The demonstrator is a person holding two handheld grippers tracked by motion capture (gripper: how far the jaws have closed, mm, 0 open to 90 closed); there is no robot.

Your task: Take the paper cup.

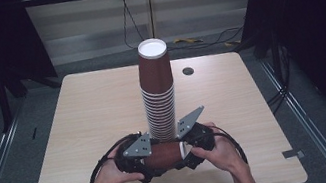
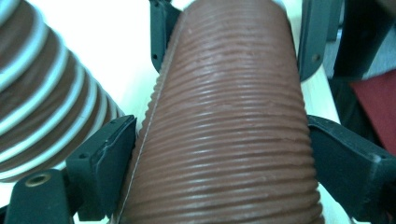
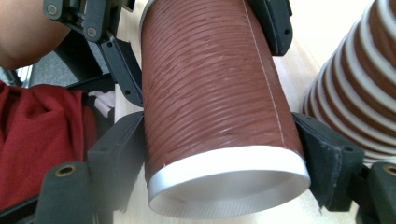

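Observation:
A brown ribbed paper cup (image 1: pixel 164 155) lies on its side just above the table's front edge, held between both grippers. My left gripper (image 1: pixel 149 161) has its jaws on either side of the cup's narrower end (image 2: pixel 224 140), pads pressing on the wall. My right gripper (image 1: pixel 185 149) is shut on the cup (image 3: pixel 210 93) close to its white rim, which faces that camera. A tall stack of upturned brown cups (image 1: pixel 159 97) stands right behind the grippers. The stack (image 2: pixel 42 93) appears at the left of the left gripper view, and the stack (image 3: pixel 359 93) at the right of the right gripper view.
The wooden table (image 1: pixel 93 109) has a round cable hole (image 1: pixel 188 71) at the back right. Cables lie on the floor beyond the far edge, and dark frame posts flank the table. A red garment (image 3: pixel 37 149) sits at the person's side.

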